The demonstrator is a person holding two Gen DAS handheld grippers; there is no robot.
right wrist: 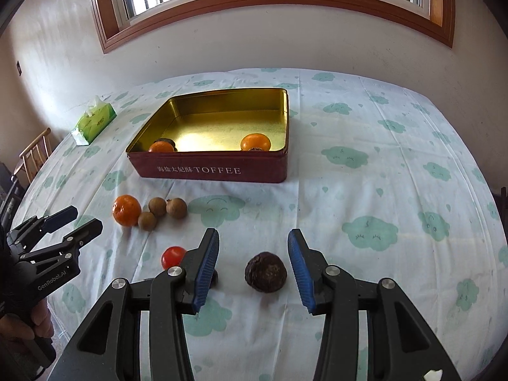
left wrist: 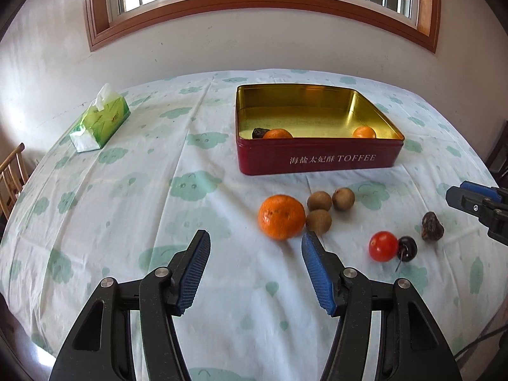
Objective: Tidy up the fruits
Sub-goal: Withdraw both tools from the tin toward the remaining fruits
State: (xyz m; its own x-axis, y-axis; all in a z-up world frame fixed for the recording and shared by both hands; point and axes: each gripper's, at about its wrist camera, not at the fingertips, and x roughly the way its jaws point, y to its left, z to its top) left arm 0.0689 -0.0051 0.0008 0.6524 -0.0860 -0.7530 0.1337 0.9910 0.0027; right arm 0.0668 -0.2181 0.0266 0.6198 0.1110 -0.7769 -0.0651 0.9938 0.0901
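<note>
— Two tangerines (right wrist: 256, 142) already sit in the red toffee tin (right wrist: 216, 168), we count, one at each end of its near wall, each with a dark fruit tucked beside it. The tin is gold inside and stands toward the far side of the tabletop (right wrist: 381, 190).

— And loose on the cloth in front of the tin we have a third tangerine (left wrist: 281, 216), bright and dimpled, touching one of three brown longans (left wrist: 319, 201) clustered beside it. Nearer the front edge lie a red cherry tomato (left wrist: 383, 246) touching a dark cherry (left wrist: 407, 248), then a wrinkled dark fruit (right wrist: 265, 272).

— Our left gripper (left wrist: 255, 255) stands with its jaws apart and nothing between them, the loose tangerine just beyond its right finger.

— Our right gripper (right wrist: 253, 254) also has its jaws parted, the wrinkled fruit between them, pads not pressing on it.

— Only the left view shows the cherry whole, stem and all; in the right view a finger covers most of it.

— Only the right view shows a hand (right wrist: 19, 327) holding the left gripper's handle. Both show the green tissue pack (left wrist: 100, 120) toward the far left corner and a wooden chair (left wrist: 11, 174) past the left edge.
</note>
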